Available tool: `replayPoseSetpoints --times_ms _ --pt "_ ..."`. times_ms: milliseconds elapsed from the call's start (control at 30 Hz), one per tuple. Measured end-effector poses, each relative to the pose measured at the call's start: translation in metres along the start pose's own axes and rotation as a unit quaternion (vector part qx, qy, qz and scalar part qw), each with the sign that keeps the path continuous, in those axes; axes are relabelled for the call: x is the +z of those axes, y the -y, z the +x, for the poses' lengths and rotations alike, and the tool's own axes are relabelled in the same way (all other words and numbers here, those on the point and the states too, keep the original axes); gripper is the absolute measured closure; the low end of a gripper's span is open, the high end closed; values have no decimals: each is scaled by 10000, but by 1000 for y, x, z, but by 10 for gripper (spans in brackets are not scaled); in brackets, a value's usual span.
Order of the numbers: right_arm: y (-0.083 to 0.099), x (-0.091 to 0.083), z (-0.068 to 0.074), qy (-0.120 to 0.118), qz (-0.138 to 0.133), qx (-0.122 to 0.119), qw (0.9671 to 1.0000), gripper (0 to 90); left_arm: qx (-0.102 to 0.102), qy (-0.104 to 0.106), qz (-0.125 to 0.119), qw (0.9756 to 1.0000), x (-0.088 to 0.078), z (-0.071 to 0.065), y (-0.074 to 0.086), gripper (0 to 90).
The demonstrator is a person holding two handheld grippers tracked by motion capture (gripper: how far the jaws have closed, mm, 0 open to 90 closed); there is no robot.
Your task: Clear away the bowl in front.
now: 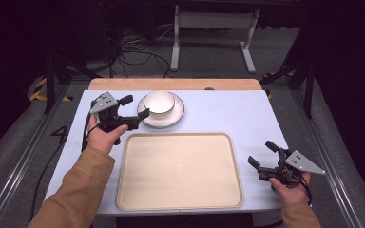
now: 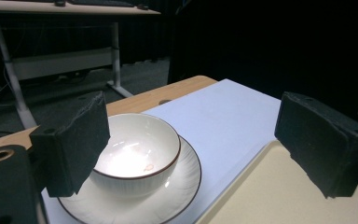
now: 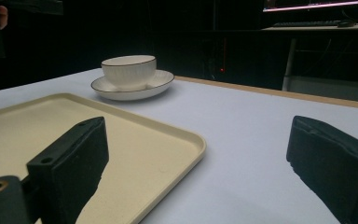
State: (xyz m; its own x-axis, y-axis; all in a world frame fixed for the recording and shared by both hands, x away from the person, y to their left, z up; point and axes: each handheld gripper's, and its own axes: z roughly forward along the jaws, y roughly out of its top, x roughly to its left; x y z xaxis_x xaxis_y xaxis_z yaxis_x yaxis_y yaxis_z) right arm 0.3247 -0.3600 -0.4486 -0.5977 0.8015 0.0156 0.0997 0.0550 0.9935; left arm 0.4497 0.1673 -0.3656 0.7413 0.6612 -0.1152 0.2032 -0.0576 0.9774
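A: Where are we standing on this one?

B: Early, I'd say. The left gripper (image 1: 133, 107) is hovering just left of the bowl (image 1: 159, 102), jaws spread wide, gripping nothing. The bowl is sitting upright in the plate (image 1: 178, 115) at the far side of the table (image 1: 228, 114), near the wooden edge.

A: Contact yet?

B: None I can see. From the left gripper view the jaws are flanking the bowl (image 2: 137, 149) and plate (image 2: 186, 182) with a clear gap on both sides.

A: Tray?

B: The tray (image 1: 138, 190) is lying bare, centre of the table, just in front of the plate.

A: Right side?

B: The right gripper (image 1: 264, 156) is waiting off the tray's right edge, jaws wide open, holding nothing, well apart from the crockery.

A: So what's left?

B: My read: everything. Grasping, lifting, and probably setting the bowl and plate onto the tray.
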Motion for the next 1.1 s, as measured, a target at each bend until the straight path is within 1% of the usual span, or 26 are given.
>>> replayPoseSetpoints --times_ms 67,133,233,333,400,467,500,733,833,933,1000,1033,1067,1100 --pt "0 0 0 -2 -9 3 10000 64 -45 24 -20 10000 4 2 -2 109" --pt "0 0 1 -4 6 -29 10000 64 -23 39 6 10000 9 3 -5 111" --pt "1 -2 1 18 12 -17 10000 64 -7 62 20 10000 14 4 -9 111" --pt "1 -5 0 56 3 -17 10000 64 56 76 29 10000 20 6 -15 112" --pt "1 -8 0 78 -27 35 10000 64 96 60 -4 9999 23 8 -19 114" --pt "2 -8 -1 79 -36 19 10000 64 60 69 -40 10000 25 8 -20 116" --pt "1 -10 -1 105 -44 29 9999 64 16 80 -68 9999 28 11 -23 116" --pt "2 -12 -2 116 -46 45 9999 64 67 108 -56 9999 35 11 -31 117" --pt "2 -12 -2 114 -35 49 9999 64 122 147 -11 9998 40 11 -35 117" --pt "2 -12 -2 117 -37 46 9999 64 108 160 12 9998 43 11 -37 119" --pt "2 -12 -2 122 -55 35 9999 64 135 155 83 9998 46 11 -41 146" --pt "2 -12 -2 122 -55 35 9999 64 135 155 83 9998 46 11 -41 177" --pt "2 -12 -2 120 -52 35 9999 64 127 157 128 9997 45 11 -44 177" --pt "2 -12 -2 125 -54 43 9999 64 165 170 191 9995 45 11 -46 193"
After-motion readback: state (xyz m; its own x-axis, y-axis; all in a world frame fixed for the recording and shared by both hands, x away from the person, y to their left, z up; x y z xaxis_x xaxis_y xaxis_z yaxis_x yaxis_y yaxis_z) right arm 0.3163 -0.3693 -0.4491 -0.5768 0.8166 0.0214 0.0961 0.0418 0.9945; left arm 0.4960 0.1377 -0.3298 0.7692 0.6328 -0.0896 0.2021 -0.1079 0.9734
